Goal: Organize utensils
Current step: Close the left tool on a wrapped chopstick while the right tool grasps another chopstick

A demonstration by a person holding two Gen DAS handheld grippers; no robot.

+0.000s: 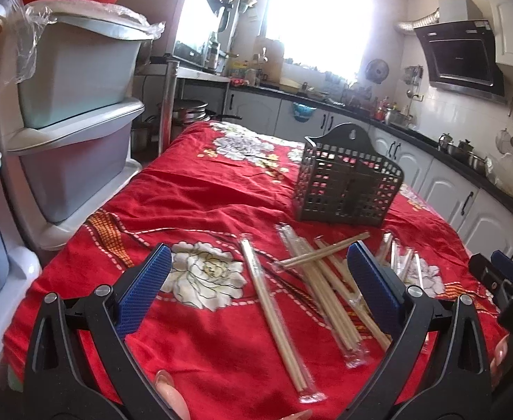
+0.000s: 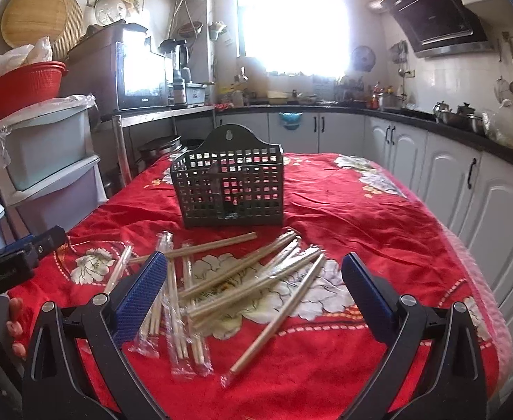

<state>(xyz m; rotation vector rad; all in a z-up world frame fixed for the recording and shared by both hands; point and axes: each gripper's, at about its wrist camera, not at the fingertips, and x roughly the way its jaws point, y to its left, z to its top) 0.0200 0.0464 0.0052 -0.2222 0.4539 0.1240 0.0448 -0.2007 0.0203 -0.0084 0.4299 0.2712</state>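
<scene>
The red cloth (image 2: 379,210) lies bare on the right and far side of the table, giving open passage there. A loose heap of wrapped chopsticks (image 2: 242,280) crosses the near middle, blocking a low sweep. Just beyond it the black slotted holder (image 2: 228,189) stands upright, its top open. Stacked plastic drawers (image 1: 78,133) crowd the table's left edge.
</scene>
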